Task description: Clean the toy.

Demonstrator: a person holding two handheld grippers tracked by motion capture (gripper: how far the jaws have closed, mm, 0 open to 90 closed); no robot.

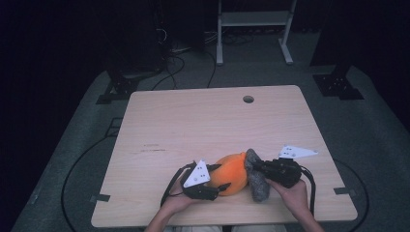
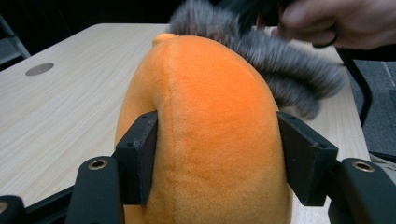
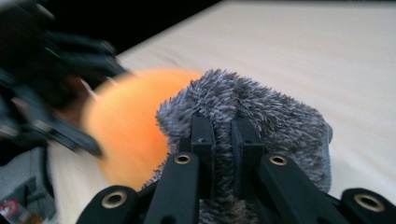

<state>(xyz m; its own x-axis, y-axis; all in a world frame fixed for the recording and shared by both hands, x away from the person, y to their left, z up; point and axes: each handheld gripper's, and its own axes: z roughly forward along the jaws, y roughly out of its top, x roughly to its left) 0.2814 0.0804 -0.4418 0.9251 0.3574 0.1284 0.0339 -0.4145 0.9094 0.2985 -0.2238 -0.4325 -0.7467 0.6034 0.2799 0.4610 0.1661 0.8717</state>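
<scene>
plush ball (image 1: 233, 173) on the table (image 1: 203, 125) near its front edge, furry piece (image 1: 257, 182) touching its right side

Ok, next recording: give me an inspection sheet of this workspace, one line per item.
Surface: light wooden table, with a round hole near its far edge.
Job's things: orange plush body with a grey furry part at its right side, at the near edge.
Clutter: nothing seen.
Grippers: left gripper has its jaws on both sides of the orange plush, pads against it; right gripper is shut, pinching the grey fur.
Cables: a black cable loops from the left gripper, another from the right; more cables lie on the floor beyond the table.
Surroundings: dark room, grey floor, a white frame at the back.
</scene>
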